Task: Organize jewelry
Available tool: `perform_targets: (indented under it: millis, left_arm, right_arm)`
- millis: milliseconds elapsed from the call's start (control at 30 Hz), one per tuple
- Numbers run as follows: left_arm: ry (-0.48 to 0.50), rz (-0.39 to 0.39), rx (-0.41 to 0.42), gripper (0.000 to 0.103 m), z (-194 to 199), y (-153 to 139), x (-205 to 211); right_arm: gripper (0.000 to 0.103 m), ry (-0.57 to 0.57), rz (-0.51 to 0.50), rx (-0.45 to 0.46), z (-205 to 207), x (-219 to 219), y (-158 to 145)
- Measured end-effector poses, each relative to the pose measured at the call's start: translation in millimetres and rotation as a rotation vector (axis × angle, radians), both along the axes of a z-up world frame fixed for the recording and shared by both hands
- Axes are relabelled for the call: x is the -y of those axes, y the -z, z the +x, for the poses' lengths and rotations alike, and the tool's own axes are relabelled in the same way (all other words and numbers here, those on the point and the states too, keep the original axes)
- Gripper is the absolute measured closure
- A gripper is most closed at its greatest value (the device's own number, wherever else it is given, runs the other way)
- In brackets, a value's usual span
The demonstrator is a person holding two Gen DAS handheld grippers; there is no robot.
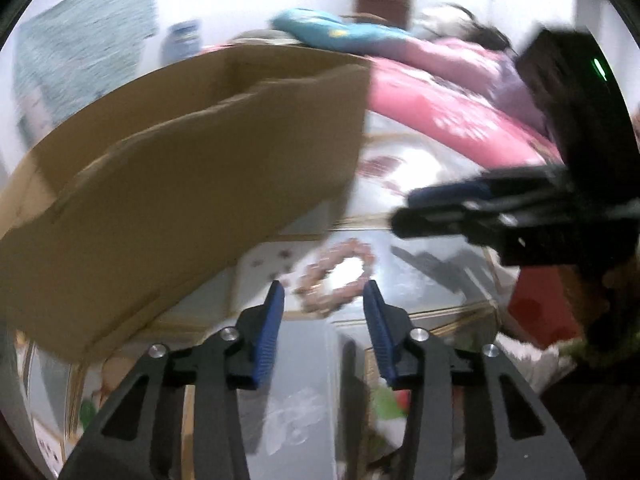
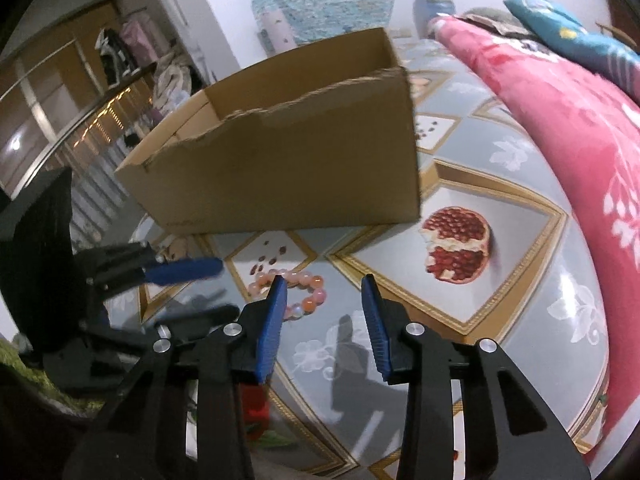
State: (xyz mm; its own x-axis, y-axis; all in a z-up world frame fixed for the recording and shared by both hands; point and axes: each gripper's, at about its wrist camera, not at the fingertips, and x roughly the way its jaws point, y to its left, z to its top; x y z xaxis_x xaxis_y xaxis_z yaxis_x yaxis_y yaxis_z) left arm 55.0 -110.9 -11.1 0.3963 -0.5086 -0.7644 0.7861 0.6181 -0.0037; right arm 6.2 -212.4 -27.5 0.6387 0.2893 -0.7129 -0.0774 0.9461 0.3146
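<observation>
A bracelet of pink and orange beads lies on the patterned bedspread, blurred in the left wrist view. My left gripper hovers over it, open, the bracelet showing beyond the gap and nothing between the blue pads. In the right wrist view the bracelet lies partly behind my left-hand finger; my right gripper is open and holds nothing. An open cardboard box stands just behind the bracelet. Each gripper shows in the other's view: the right one from the right, the left one from the left.
The bedspread is grey with gold borders and a pomegranate print. A pink flowered blanket is heaped along the right, with a teal cushion behind it. The box fills the left of the left wrist view.
</observation>
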Motion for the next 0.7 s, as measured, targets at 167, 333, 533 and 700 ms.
perform_targets:
  millis: [167, 333, 533, 700]
  left_arm:
    - [0.084, 0.098, 0.032, 0.073, -1.8, 14.0, 28.3]
    - [0.099, 0.094, -0.004, 0.089, 5.9, 18.3, 36.3]
    - [0.062, 0.003, -0.002, 0.094, 11.8, -2.7, 24.3]
    - [-0.032, -0.143, -0.099, 0.094, 30.1, -23.1, -5.1]
  right_arm:
    - [0.067, 0.043, 0.033, -0.013, 1.8, 14.9, 4.3]
    - [0.067, 0.065, 0.053, -0.015, -1.1, 21.2, 5.7]
    - [0.067, 0.069, 0.071, -0.01, -2.8, 26.1, 4.1]
    - [0.067, 0.069, 0.084, -0.008, -2.9, 28.2, 4.0]
